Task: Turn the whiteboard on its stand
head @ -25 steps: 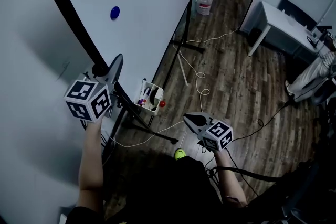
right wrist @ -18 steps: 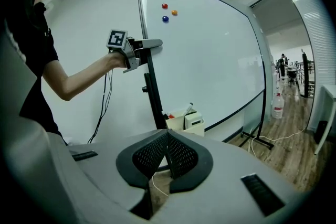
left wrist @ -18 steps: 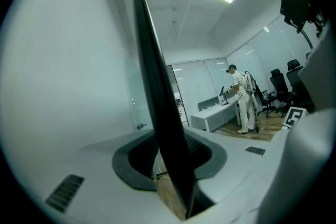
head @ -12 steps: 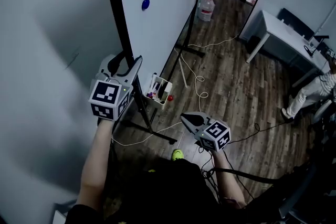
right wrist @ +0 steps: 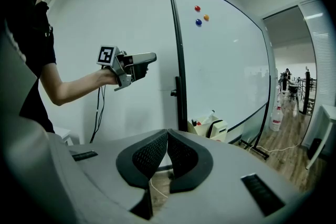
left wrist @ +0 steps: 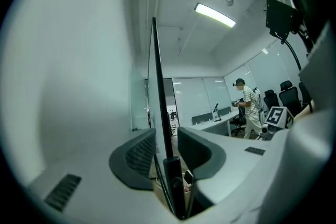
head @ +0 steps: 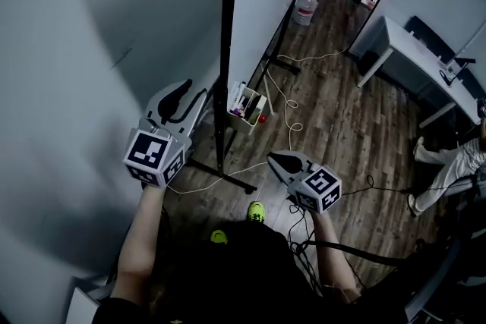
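Observation:
The whiteboard [head: 262,19] stands almost edge-on in the head view, and its black frame [head: 225,49] runs down to the stand. Coloured magnets [right wrist: 198,22] stick to its white face [right wrist: 226,71]. My left gripper [head: 190,96] hangs just left of the frame. Its jaws have just been closing and stand apart. The frame [left wrist: 160,102] shows through their gap, but the pads [left wrist: 140,153] do not touch it. The right gripper view shows the left gripper [right wrist: 149,57] clear of the frame. My right gripper [head: 273,158] hovers lower right over the floor, shut [right wrist: 168,135] on nothing.
A grey wall [head: 91,49] fills the left. A white box of markers [head: 247,104] hangs low on the stand, and a cable [head: 285,114] trails over the wood floor. Farther off are a water bottle [head: 306,5], a white table [head: 418,49] and a person [head: 448,171].
The whiteboard has swung from nearly face-on to almost edge-on. My left gripper, at the frame's edge a second ago, has opened and come away to its left. The right gripper has drifted slightly.

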`<state>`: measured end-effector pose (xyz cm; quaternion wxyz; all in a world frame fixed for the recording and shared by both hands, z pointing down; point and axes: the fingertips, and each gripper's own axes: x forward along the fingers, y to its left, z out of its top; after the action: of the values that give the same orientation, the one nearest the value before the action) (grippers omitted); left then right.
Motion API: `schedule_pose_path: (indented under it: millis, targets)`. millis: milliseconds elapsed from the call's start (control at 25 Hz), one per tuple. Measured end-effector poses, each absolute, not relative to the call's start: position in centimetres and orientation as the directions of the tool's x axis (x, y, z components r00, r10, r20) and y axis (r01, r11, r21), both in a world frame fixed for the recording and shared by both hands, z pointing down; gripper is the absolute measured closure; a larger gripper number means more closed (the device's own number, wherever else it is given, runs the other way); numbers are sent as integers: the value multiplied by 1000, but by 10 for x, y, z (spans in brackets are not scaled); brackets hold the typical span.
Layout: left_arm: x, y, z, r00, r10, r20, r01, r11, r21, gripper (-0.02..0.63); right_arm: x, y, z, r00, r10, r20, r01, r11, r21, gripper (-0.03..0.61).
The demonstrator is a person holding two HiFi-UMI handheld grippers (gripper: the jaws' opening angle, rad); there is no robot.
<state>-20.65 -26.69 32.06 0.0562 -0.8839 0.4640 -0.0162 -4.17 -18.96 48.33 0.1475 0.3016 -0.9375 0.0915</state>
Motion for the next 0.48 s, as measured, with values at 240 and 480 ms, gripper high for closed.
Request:
schedule_pose_path:
  millis: [240, 480]
  targets:
    - [-219, -221, 328, 609, -789, -82, -790, -595, -147, 612, -68, -162, 471, -788, -537, 301, -581, 810, -74, 581]
    - [-216, -190, 351, 649, -759, -60, -760, -642, -101, 612, -72, -135, 472, -773, -551, 314, -599, 797, -76, 581]
